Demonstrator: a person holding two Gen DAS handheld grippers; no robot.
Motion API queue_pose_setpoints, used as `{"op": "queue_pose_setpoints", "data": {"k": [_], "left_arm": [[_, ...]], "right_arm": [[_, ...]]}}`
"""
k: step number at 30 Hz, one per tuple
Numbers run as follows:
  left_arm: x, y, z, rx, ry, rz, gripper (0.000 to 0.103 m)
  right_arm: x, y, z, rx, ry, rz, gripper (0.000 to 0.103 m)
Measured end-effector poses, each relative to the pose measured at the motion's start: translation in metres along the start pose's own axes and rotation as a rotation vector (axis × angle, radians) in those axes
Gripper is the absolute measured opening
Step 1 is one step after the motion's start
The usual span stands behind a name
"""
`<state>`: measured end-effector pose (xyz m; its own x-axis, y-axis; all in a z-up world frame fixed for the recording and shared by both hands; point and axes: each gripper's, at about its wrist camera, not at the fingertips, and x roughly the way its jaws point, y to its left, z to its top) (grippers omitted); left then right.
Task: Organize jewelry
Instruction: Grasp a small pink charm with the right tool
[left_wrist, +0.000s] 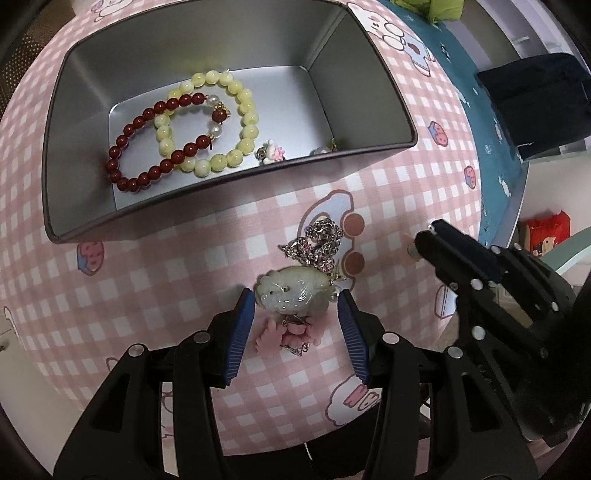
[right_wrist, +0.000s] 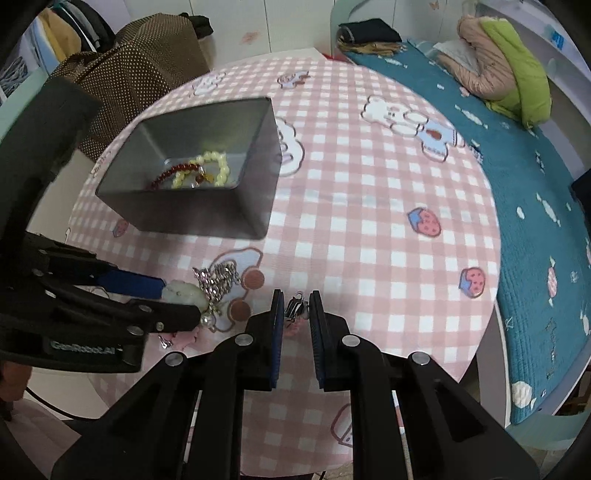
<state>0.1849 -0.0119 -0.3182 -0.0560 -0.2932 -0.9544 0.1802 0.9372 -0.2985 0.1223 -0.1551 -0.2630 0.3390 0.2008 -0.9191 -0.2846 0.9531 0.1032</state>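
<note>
Straddling the pale green jade pendant (left_wrist: 293, 291), the left gripper (left_wrist: 297, 306) has jaws part-open, one pad each side; contact not confirmed, so not yet a grip. Pendant lies on the checked tablecloth (left_wrist: 147, 280), long axis across the jaw gap, silver chain (left_wrist: 319, 240) bunched just beyond it toward the metal tin (left_wrist: 236, 199), pink flower piece (left_wrist: 291, 334) beneath, nearer the palm. Right gripper (right_wrist: 296, 306) clenched on a small dark metal clip-like piece (right_wrist: 295, 308), exact type unclear, held clear of the cloth. Tin already holds red bead bracelet (left_wrist: 147, 147) and yellow bead bracelet (left_wrist: 221, 122). Judgement: left is nearer the pendant; closing straight inward should suffice. Risk: chain snagging.
</note>
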Motion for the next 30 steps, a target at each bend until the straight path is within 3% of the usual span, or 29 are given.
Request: {"op": "queue_pose_setpoints", "data": {"k": [4,15,25,30], "left_arm": [[-0.001,0.001,0.001,-0.005,0.000,0.006,0.048],[0.002,-0.001,0.000,-0.020,-0.004,0.006,0.048],[-0.002,0.004,-0.002,-0.024,0.000,-0.002,0.048],[-0.002,0.004,-0.001,-0.022,0.003,-0.001,0.048]], "right_arm": [[0.011,-0.006,-0.008,0.016,0.050,-0.018,0.014],[0.011,-0.011,-0.016,0.021,0.052,0.009,0.018],[0.000,-0.040,-0.019,0.178,0.052,0.049,0.017],[-0.001,-0.038,-0.022,0.167,0.068,0.062,0.020]]}}
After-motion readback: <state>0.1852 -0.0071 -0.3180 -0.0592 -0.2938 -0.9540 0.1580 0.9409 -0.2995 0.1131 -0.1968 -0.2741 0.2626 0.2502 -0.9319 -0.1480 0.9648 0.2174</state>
